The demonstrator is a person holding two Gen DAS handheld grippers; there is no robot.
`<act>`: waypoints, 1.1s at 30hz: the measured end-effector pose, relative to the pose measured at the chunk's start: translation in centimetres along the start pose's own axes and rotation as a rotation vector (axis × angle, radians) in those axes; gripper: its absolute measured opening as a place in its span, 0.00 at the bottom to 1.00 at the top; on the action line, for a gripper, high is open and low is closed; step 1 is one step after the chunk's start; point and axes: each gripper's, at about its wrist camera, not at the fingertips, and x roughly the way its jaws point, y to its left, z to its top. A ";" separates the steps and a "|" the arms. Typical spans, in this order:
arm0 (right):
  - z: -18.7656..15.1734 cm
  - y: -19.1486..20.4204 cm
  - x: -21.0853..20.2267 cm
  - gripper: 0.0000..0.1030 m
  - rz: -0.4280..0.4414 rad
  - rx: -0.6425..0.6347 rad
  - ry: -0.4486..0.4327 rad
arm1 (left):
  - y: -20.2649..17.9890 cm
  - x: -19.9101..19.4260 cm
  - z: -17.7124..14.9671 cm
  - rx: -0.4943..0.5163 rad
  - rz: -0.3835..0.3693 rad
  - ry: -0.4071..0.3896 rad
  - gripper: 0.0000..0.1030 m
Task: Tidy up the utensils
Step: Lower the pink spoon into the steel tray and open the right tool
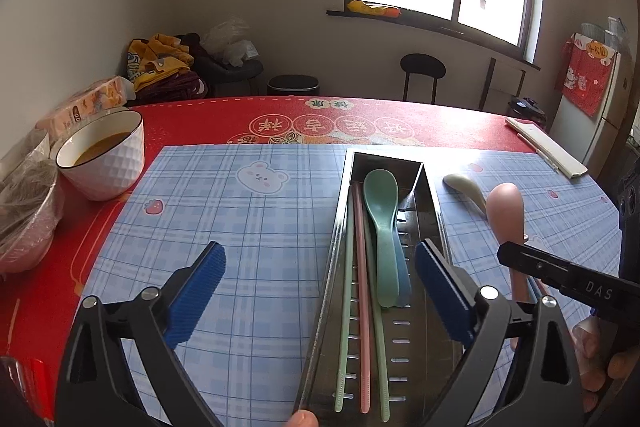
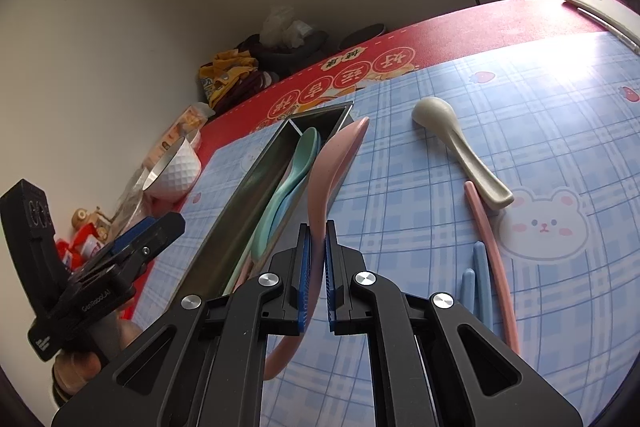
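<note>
A long metal tray lies on the blue plaid mat. It holds a green spoon over a blue spoon, a pink chopstick and green chopsticks. My left gripper is open above the tray's near half, with nothing between its pads. My right gripper is shut on the handle of a pink spoon, whose bowl hangs by the tray's right wall. On the mat to the right lie a beige spoon, a pink chopstick and two blue chopsticks.
A white bowl of brown liquid stands at the mat's left edge, with a plastic-covered bowl and a printed box beside it. A paper chopstick sleeve lies at the far right on the red tablecloth.
</note>
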 end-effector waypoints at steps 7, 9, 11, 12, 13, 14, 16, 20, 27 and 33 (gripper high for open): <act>1.7 1.8 0.6 0.07 -0.076 -0.031 0.033 | 0.9 -1.9 0.2 0.058 0.059 -0.097 0.94; 2.6 2.8 1.2 0.07 -0.105 -0.062 0.057 | 1.6 -2.0 0.3 0.038 0.061 -0.100 0.94; 3.4 3.9 2.0 0.07 -0.134 -0.094 0.083 | 2.2 -1.9 0.4 0.018 0.065 -0.100 0.94; 3.9 4.4 2.5 0.07 -0.143 -0.107 0.099 | 2.6 -1.9 0.4 0.007 0.071 -0.099 0.94; 4.3 4.9 3.2 0.07 -0.155 -0.115 0.117 | 2.9 -1.9 0.4 -0.005 0.078 -0.098 0.94; 4.6 5.2 3.8 0.07 -0.168 -0.118 0.130 | 3.2 -1.8 0.5 -0.019 0.082 -0.098 0.94; 5.2 5.8 5.3 0.07 -0.182 -0.128 0.171 | 3.8 -1.7 0.5 -0.047 0.082 -0.092 0.94; 5.5 6.6 7.9 0.07 -0.221 -0.145 0.222 | 4.7 -1.4 0.5 -0.095 0.076 -0.083 0.94; 5.6 6.8 10.9 0.07 -0.284 -0.145 0.273 | 4.3 -1.2 0.4 -0.105 0.054 -0.070 0.94; 5.7 6.8 11.7 0.07 -0.296 -0.139 0.289 | 4.5 -1.6 0.6 -0.114 0.044 -0.079 0.94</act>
